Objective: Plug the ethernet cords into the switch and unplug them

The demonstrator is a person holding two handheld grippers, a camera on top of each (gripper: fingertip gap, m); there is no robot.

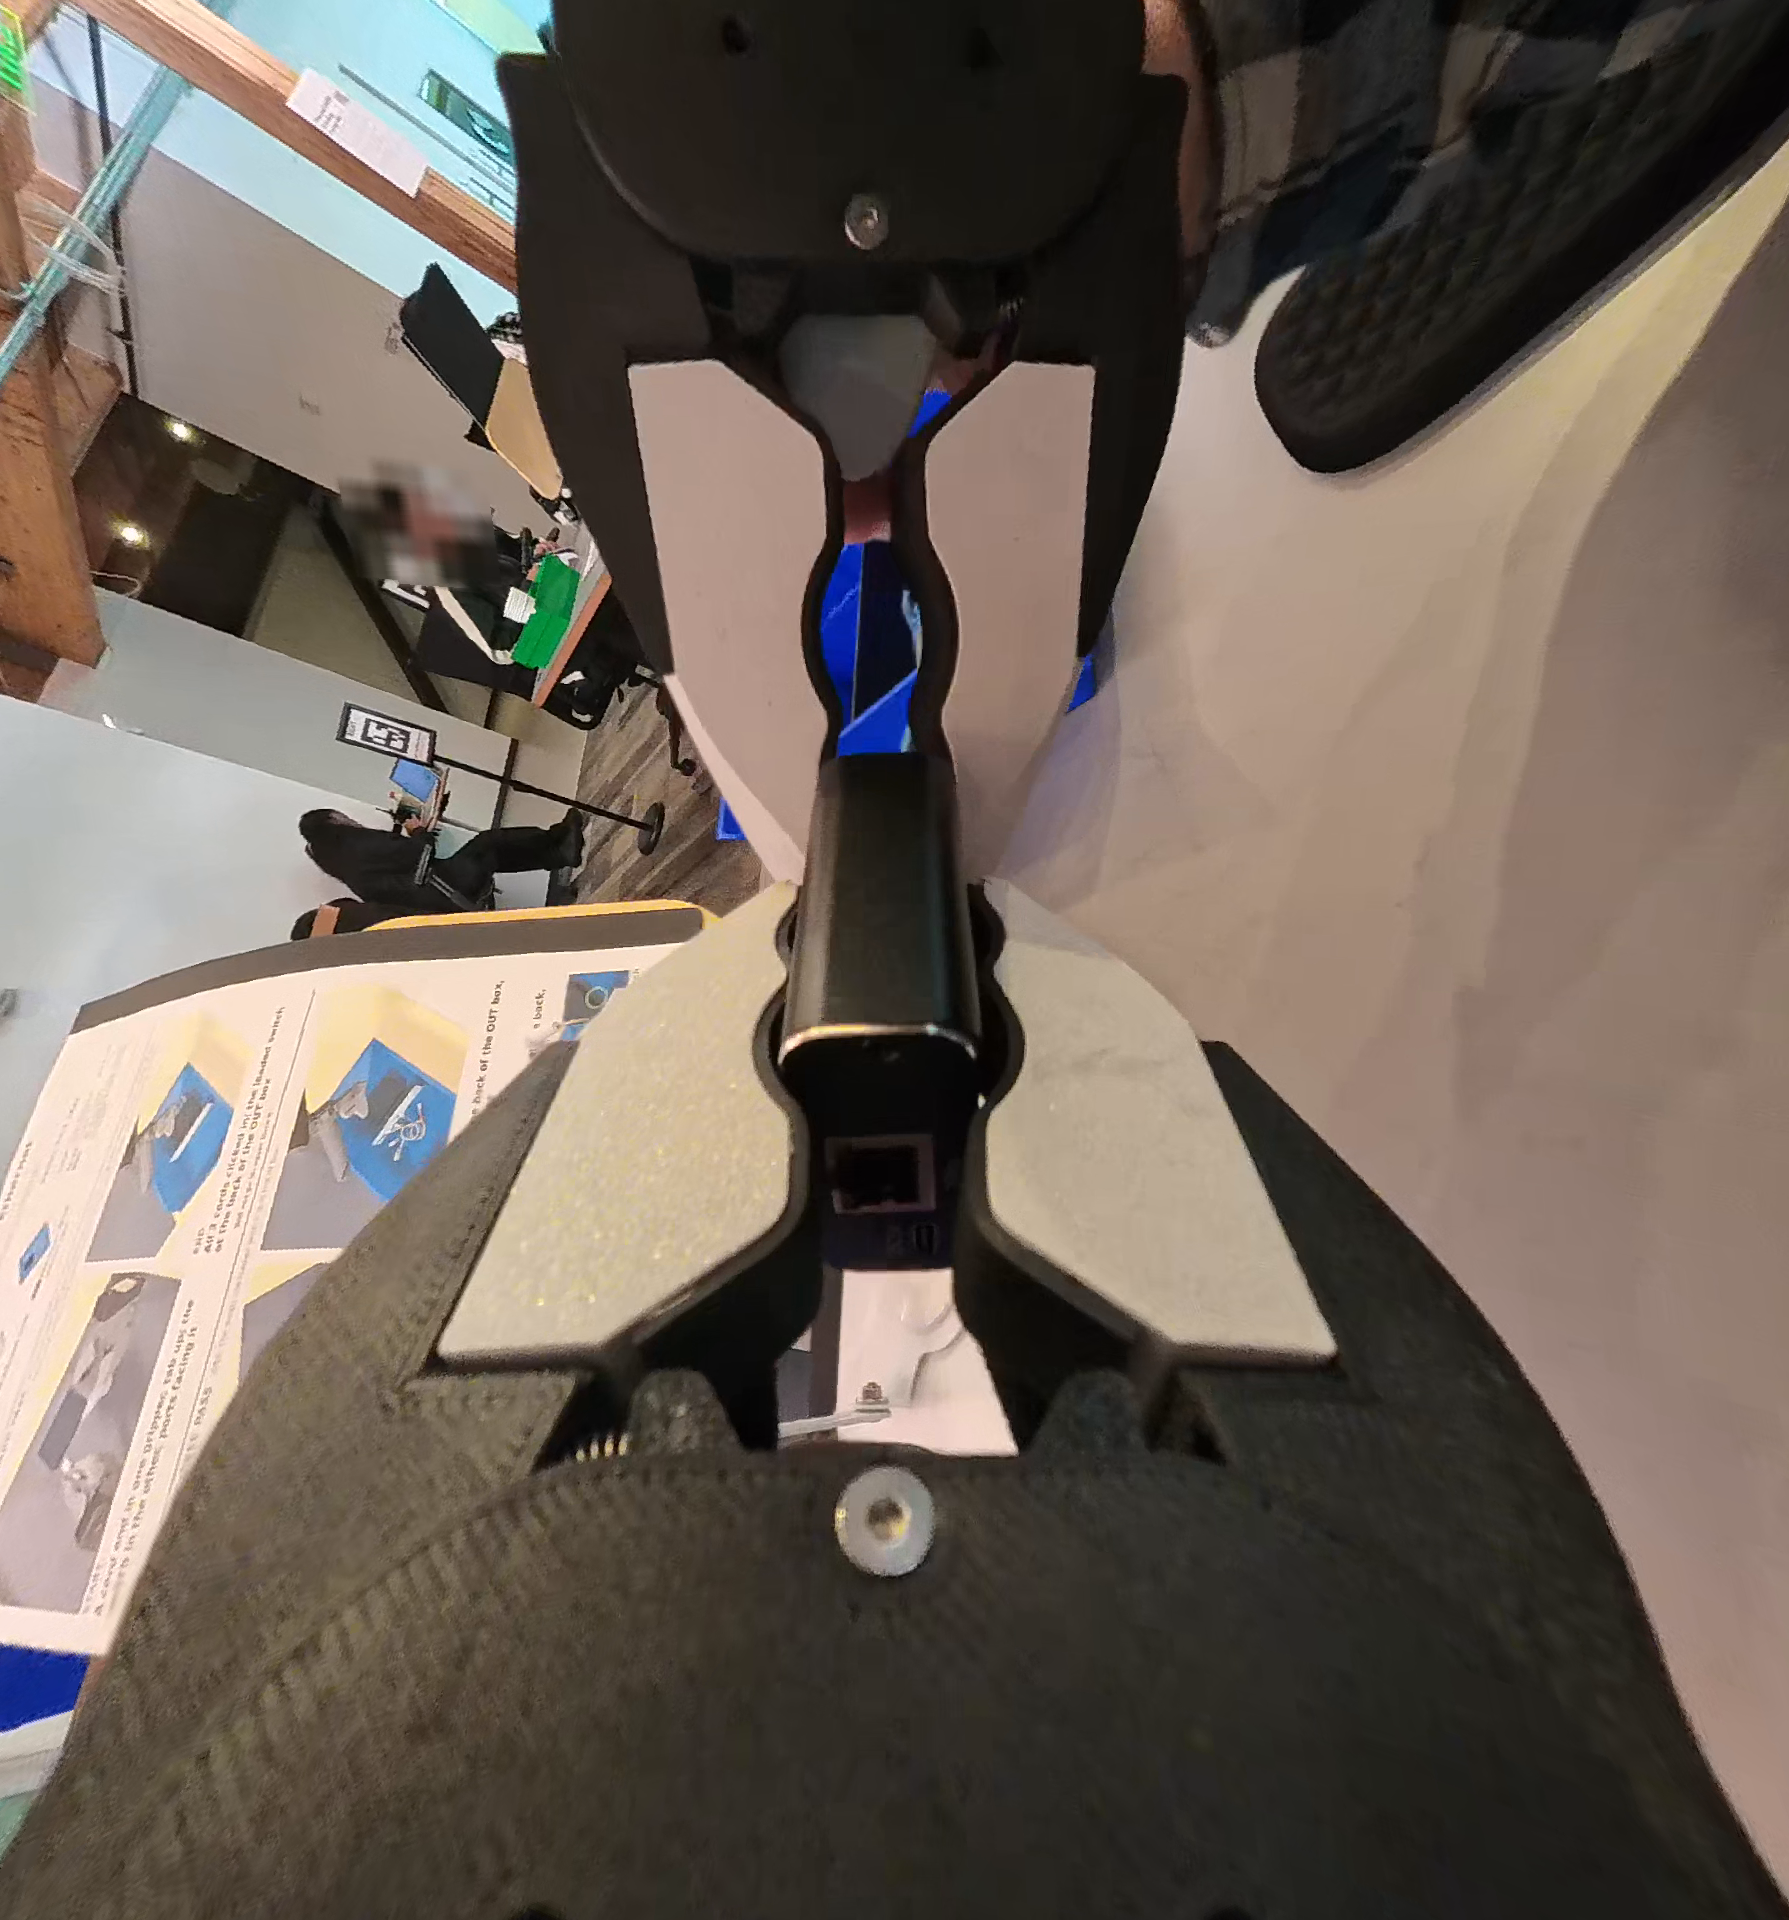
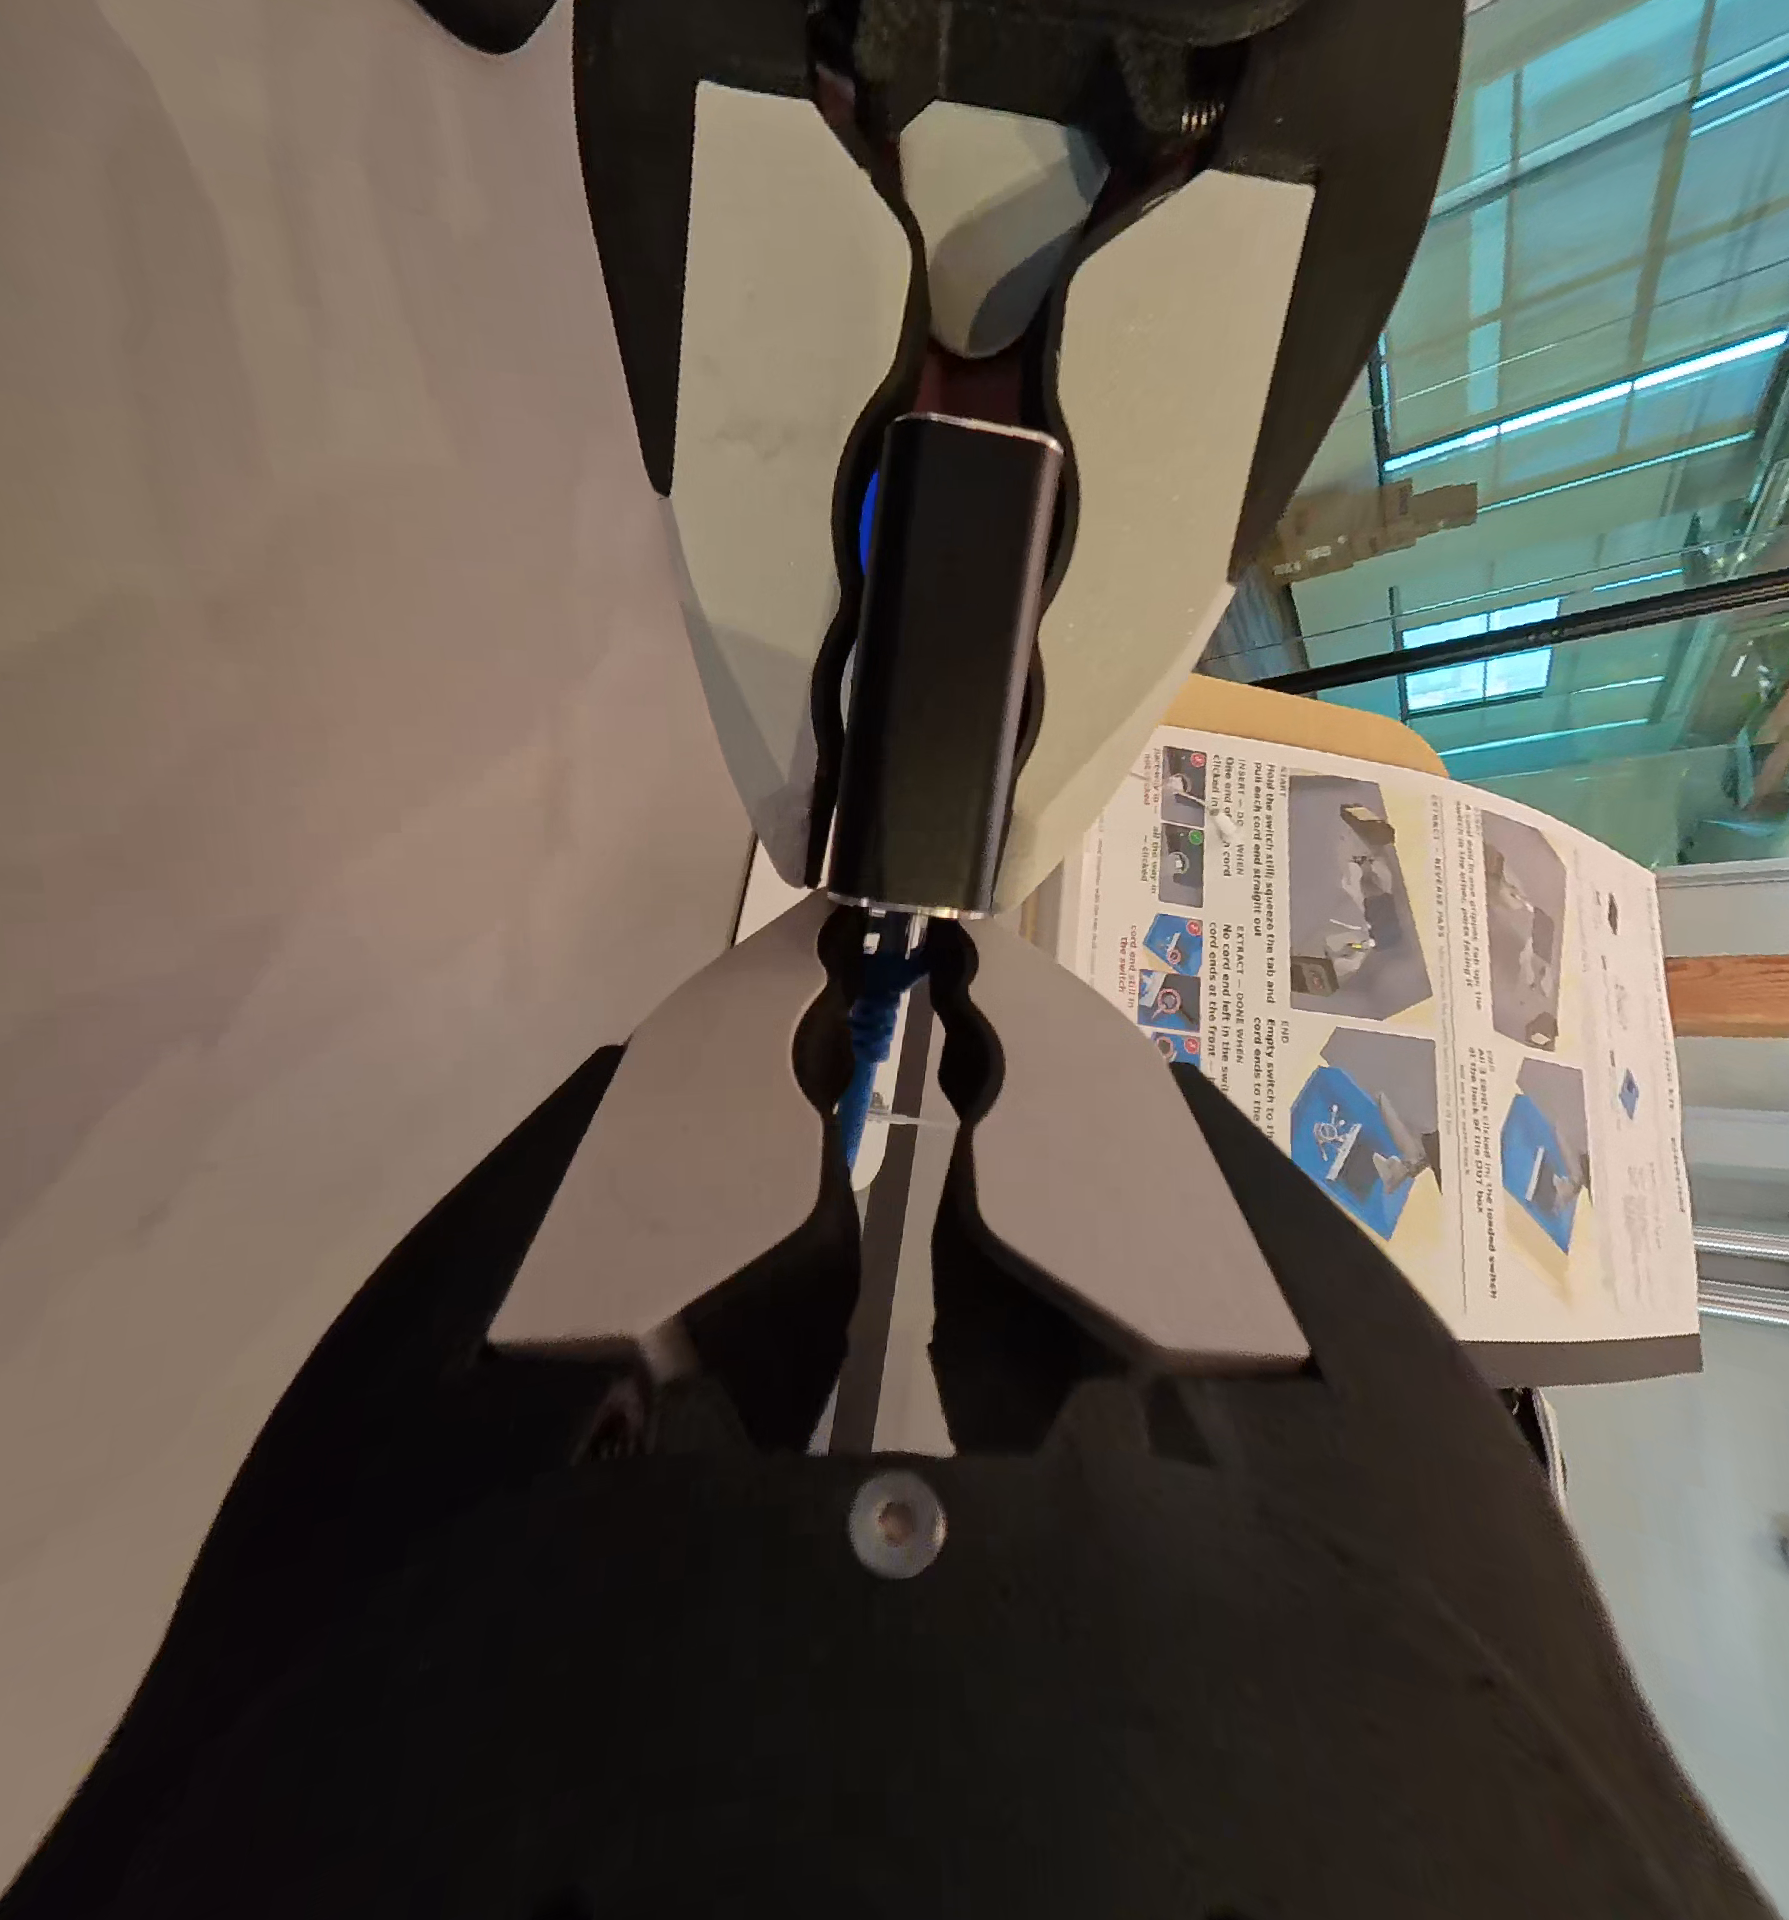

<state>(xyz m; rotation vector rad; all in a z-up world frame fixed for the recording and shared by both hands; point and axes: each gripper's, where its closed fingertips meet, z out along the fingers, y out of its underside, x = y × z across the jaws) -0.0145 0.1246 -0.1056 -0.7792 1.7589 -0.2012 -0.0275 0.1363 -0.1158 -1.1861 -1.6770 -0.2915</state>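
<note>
Between the two facing grippers, the black switch (image 2: 937,665) sat clamped in the left gripper (image 1: 882,966). The right gripper (image 2: 885,971) had closed on the blue cord (image 2: 869,1029) at its port, apparently on the plug. A skewed pull could jam the latch or twist the switch loose.

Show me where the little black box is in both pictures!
Left wrist view: the black box sits in the middle, squeezed between the near tongs.
Right wrist view: the black box is upper middle, held by the far tongs.
Shared landmark: the picture sheet on the table.
</note>
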